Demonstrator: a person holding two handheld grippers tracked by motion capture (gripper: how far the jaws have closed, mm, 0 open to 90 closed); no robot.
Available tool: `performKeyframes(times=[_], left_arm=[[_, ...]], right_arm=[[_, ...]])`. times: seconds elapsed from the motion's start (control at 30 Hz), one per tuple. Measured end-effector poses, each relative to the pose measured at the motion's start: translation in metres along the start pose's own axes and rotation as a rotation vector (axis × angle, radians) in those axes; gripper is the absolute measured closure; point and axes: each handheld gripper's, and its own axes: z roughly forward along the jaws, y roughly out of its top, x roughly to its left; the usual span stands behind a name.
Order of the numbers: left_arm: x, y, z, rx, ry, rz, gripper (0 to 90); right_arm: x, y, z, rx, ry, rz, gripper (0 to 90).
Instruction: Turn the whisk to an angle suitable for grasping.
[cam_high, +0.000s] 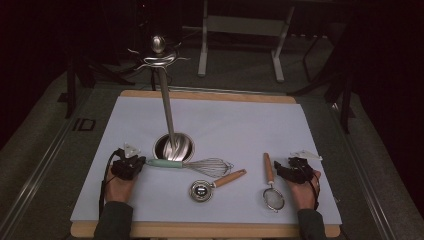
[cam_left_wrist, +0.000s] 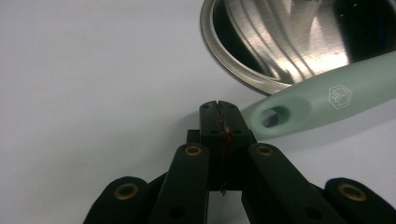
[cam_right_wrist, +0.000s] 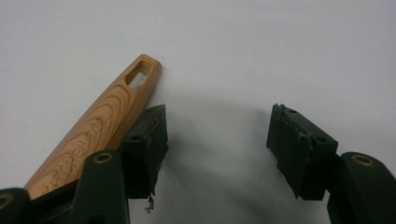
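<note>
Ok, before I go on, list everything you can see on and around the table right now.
whisk: 1, mint-green handle, wire head, centre, beside left gripper
utensil stand: 1, steel, round base, pole with hooks on top
small ladle: 1, steel bowl, wooden handle, front centre
strainer: 1, mesh, wooden handle, front right
white mat: 1, covers the tabletop
wooden table: 1, light edge showing
metal frame: 1, grey, behind table
left gripper: 1, black, jaws shut, empty
right gripper: 1, black, jaws open, empty

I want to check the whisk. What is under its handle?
The whisk handle end lies on the white sheet, beside the shut left gripper. Further along it crosses the steel base rim; the rim part beneath is covered.
</note>
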Motion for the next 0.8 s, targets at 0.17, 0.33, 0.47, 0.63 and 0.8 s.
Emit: performKeyframes(times=[0.17,0.33,0.47,0.63,0.8], left_arm=[[-0.010,-0.004,-0.002,-0.020,-0.004,-0.042,89.8],[-0.026,-0.002,0.001,-0.038,0.000,-0.084,89.8],[-0.041,0.002,0.002,-0.053,0.007,-0.074,89.8],[-0.042,0.001,-0.013,-0.046,0.056,-0.051,89.7],[-0.034,-0.008,-0.027,-0.026,0.026,-0.078,89.6]], right_arm=[[0.000,0.000,0.000,0.000,-0.001,-0.002,37.3],[0.000,0.000,0.000,0.000,-0.001,-0.001,37.3],[0.000,0.000,0.000,0.000,0.000,-0.001,37.3],[-0.001,0.000,0.000,-0.002,0.004,0.003,37.2],[0.000,0.000,0.000,0.001,0.000,-0.001,37.1]])
